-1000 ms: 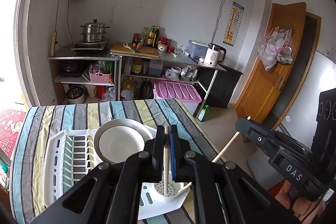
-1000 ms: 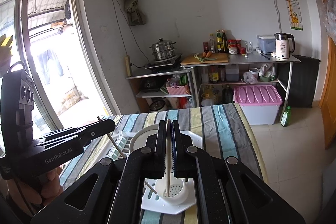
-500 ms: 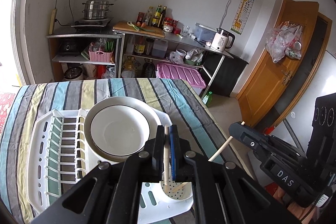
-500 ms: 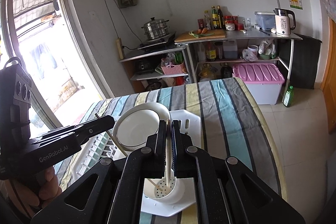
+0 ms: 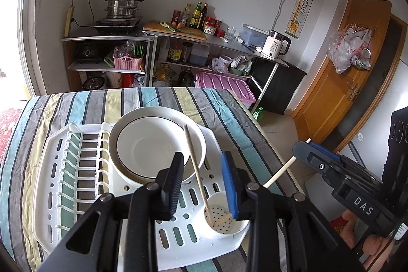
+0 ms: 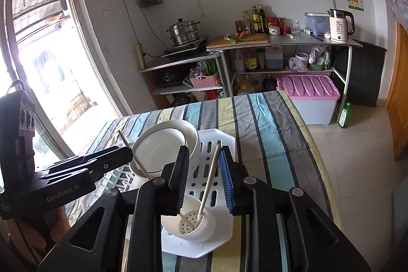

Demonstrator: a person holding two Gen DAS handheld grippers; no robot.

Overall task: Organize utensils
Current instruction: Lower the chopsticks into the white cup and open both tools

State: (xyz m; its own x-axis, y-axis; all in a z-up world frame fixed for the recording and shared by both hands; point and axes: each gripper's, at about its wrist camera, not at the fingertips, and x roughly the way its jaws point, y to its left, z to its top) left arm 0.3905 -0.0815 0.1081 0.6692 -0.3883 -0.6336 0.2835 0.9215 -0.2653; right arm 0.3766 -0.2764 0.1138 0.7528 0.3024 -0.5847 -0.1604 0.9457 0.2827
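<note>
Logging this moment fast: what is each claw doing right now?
Left claw: opening, chopstick loose between its jaws, tip in the cup.
Right claw: opening, its chopstick likewise released.

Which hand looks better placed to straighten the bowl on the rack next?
Probably left. Both jaws are opening around chopsticks, but the left gripper sits beside the bowl, the right gripper farther off.

Rack: I saw the drying rack point(image 5: 76, 195) lying on the worktop point(image 5: 63, 106).
Bowls: stacked bowls point(image 5: 153, 144) sat in its middle.
Cup: the utensil cup point(image 5: 224, 226) stood at its near right corner, two chopsticks point(image 5: 195, 167) leaning inside.
</note>
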